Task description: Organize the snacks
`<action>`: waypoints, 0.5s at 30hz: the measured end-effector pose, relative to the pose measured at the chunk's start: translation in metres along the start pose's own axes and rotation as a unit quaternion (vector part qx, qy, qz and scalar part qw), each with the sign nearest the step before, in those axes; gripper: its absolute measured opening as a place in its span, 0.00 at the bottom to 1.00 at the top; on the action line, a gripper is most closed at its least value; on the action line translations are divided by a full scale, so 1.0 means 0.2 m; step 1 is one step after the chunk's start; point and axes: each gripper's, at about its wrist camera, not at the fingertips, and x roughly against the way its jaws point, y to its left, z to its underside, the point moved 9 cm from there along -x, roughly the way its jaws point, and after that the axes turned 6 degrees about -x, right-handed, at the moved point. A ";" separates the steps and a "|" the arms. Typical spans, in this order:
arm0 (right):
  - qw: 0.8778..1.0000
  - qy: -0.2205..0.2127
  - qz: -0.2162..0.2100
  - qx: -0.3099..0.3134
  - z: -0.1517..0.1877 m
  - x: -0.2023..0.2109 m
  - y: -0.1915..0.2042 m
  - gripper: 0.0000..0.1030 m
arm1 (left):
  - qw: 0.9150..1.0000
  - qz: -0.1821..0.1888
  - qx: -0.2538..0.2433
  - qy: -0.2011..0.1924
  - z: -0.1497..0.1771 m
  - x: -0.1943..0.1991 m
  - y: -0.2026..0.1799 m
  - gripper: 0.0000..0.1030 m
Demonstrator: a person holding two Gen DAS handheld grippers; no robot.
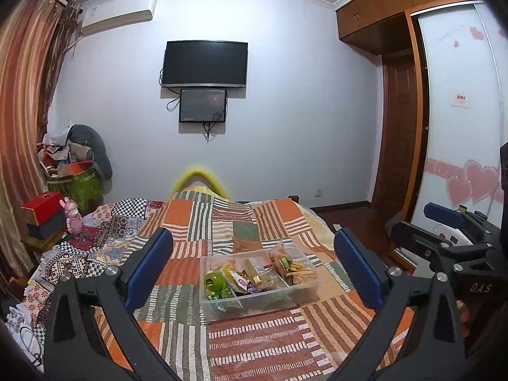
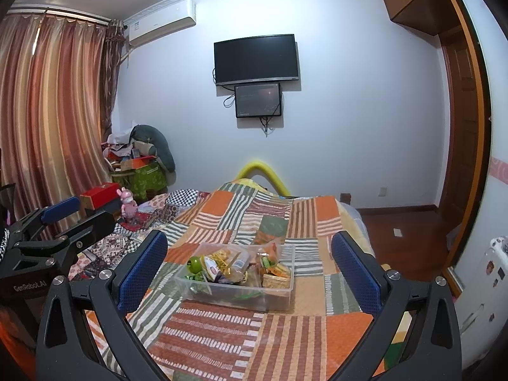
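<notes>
A clear box (image 1: 258, 281) sits on the bed (image 1: 254, 343), full of snacks (image 1: 250, 277) and a green ball (image 1: 215, 281). The left claw (image 1: 254, 270) and right claw (image 2: 249, 270) are wide open, holding nothing, above the bed.

"GenRobot.AI" on left gripper (image 2: 60, 219)

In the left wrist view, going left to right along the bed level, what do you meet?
Red box → pink rabbit figure → left tool, its left finger → clear snack bin → its right finger → right tool.
</notes>
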 end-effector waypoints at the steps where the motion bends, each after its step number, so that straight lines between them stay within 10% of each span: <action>1: 1.000 0.000 0.001 0.001 0.00 0.00 0.00 1.00 | 1.000 0.001 0.000 0.000 0.00 0.00 0.00 1.00; 15: 1.000 -0.003 -0.001 0.000 -0.02 0.01 0.00 1.00 | 1.000 0.008 -0.003 -0.003 0.01 0.01 -0.01 1.00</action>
